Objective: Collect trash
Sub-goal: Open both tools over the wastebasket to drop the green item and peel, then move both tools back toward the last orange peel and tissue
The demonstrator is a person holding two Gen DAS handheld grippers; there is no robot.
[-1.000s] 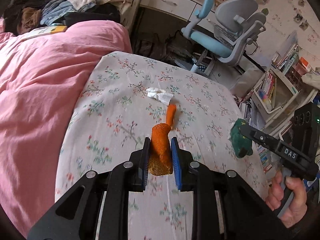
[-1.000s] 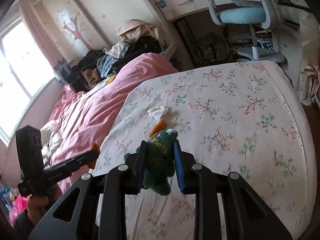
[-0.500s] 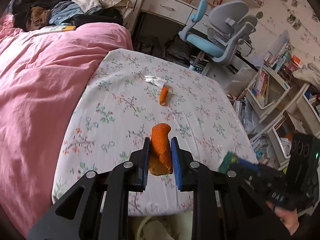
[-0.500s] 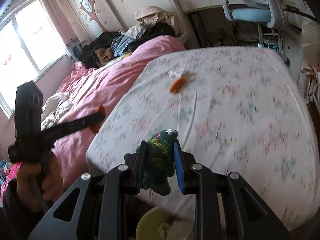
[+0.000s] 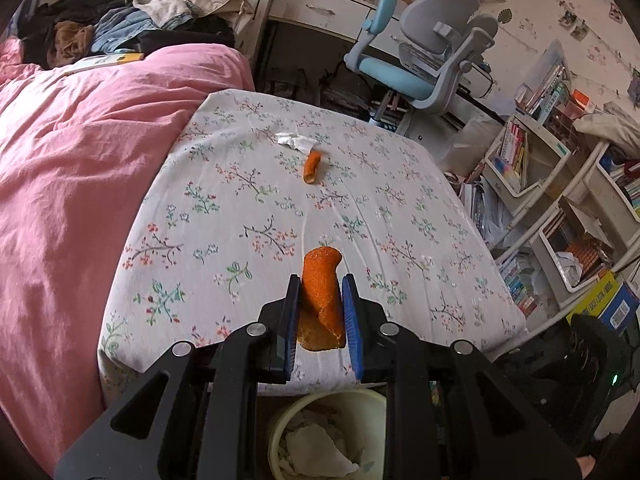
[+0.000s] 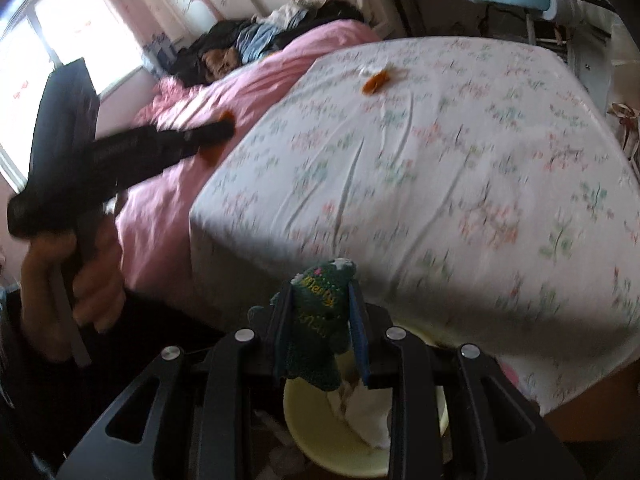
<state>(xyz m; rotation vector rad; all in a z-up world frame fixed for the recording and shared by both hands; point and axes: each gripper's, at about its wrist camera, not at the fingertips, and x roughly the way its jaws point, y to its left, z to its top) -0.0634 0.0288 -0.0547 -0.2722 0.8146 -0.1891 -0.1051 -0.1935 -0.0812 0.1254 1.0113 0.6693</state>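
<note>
My left gripper [image 5: 320,292] is shut on a curled orange peel [image 5: 322,296] and holds it above a pale yellow bin [image 5: 372,404] with white paper in it, at the foot of the floral bed [image 5: 240,208]. My right gripper [image 6: 320,296] is shut on a green knitted piece [image 6: 320,320] above the same bin [image 6: 308,424]. A second orange peel [image 5: 312,166] and a crumpled white tissue [image 5: 296,141] lie far up the bed. The left gripper also shows in the right wrist view [image 6: 222,130], blurred.
A pink duvet [image 5: 72,160] covers the bed's left side, with piled clothes [image 5: 120,28] behind. A blue-grey desk chair [image 5: 420,56] stands past the bed. White shelves with books [image 5: 560,184] line the right.
Both grippers have pulled back from over the bed to its foot, still holding their pieces. The yellow bin has come into view below them.
</note>
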